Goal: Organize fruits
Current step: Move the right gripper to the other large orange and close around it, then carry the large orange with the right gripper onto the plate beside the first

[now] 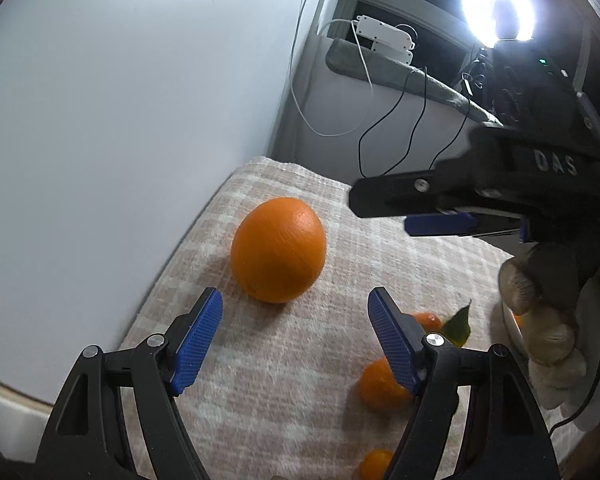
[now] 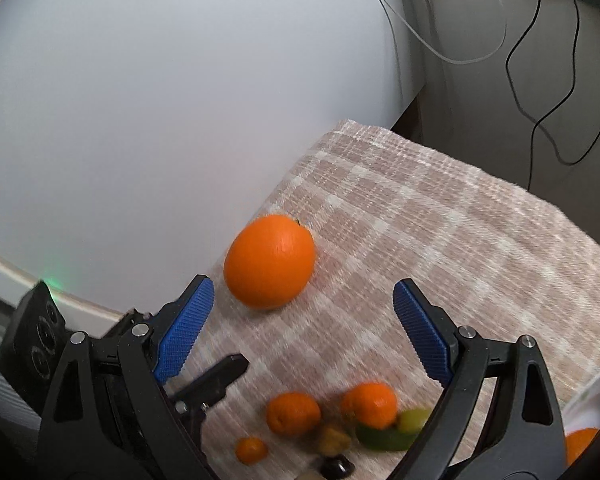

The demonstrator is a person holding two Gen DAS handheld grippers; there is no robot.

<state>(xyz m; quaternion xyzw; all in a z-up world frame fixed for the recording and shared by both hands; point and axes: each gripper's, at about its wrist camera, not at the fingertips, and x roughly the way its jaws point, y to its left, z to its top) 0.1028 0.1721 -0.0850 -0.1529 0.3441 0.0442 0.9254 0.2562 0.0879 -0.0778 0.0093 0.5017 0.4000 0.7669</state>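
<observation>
A large orange lies on the checked cloth near its left edge. My left gripper stands open just short of it, nothing between its blue pads. My right gripper reaches in from the right, held by a hand, above the cloth and right of the orange. In the right wrist view the same orange sits just ahead of the open right gripper, toward its left finger. Small mandarins and a green fruit lie nearer, below the jaws.
A white wall borders the cloth on the left. A white bowl holding an orange fruit stands at the right edge. Cables hang behind the cloth, and a ring light glares at the top right.
</observation>
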